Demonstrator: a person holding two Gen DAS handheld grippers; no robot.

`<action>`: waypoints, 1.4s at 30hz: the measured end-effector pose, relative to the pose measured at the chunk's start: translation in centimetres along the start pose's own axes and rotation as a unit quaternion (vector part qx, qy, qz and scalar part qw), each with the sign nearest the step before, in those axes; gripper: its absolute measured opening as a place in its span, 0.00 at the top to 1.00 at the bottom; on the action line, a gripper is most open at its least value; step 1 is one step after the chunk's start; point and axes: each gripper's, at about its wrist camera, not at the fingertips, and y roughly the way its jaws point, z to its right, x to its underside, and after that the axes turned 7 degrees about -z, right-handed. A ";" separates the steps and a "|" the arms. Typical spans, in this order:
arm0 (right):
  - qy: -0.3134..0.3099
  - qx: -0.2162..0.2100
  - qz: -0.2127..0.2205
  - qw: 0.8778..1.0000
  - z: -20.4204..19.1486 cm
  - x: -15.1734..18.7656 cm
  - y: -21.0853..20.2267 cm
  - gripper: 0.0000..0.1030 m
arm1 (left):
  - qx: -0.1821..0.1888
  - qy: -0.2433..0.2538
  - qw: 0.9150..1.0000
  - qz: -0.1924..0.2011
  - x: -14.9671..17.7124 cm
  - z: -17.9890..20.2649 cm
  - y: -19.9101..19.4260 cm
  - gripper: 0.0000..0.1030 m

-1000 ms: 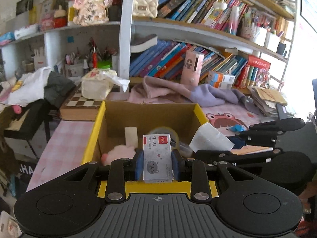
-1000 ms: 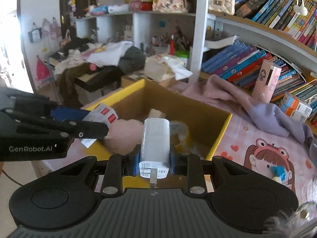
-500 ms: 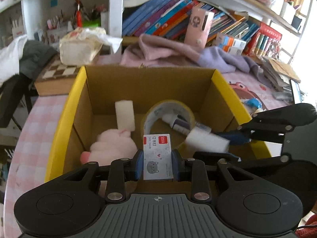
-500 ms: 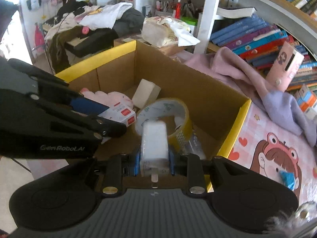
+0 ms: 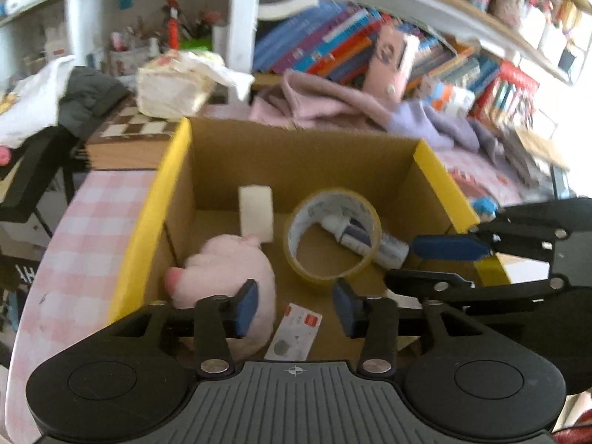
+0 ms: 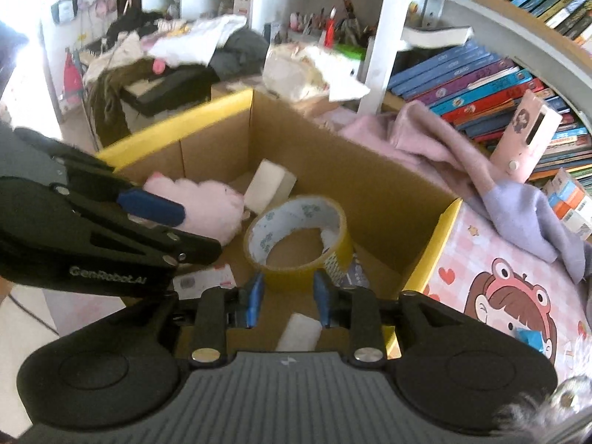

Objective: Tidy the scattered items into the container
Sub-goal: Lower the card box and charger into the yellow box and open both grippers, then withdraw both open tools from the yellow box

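Observation:
A yellow-rimmed cardboard box (image 5: 155, 207) (image 6: 449, 218) holds a pink plush (image 5: 225, 270) (image 6: 196, 203), a white block (image 5: 255, 214) (image 6: 270, 185), a tape roll (image 5: 333, 236) (image 6: 296, 236) and a tube (image 5: 355, 233). My left gripper (image 5: 296, 307) is open above the box; the small staple box (image 5: 296, 329) (image 6: 203, 279) lies on the floor below it. My right gripper (image 6: 288, 296) is open over the box; the white charger (image 6: 299, 331) lies below it.
The box stands on a pink checked table (image 5: 74, 229) with a cartoon mat (image 6: 499, 296). Pink and purple cloth (image 6: 444, 148) lies behind it. A chessboard box (image 5: 129, 140), a tissue pack (image 5: 174, 85) and bookshelves (image 5: 333, 44) stand at the back.
Both grippers opened inside the box. The staple box dropped from the left gripper and the white charger dropped from the right gripper onto the box floor.

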 end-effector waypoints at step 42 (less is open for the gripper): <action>0.071 0.042 0.078 0.994 -7.8 17.2 -17.5 0.61 | -0.055 -0.006 0.995 0.085 17.7 7.1 -16.3 0.14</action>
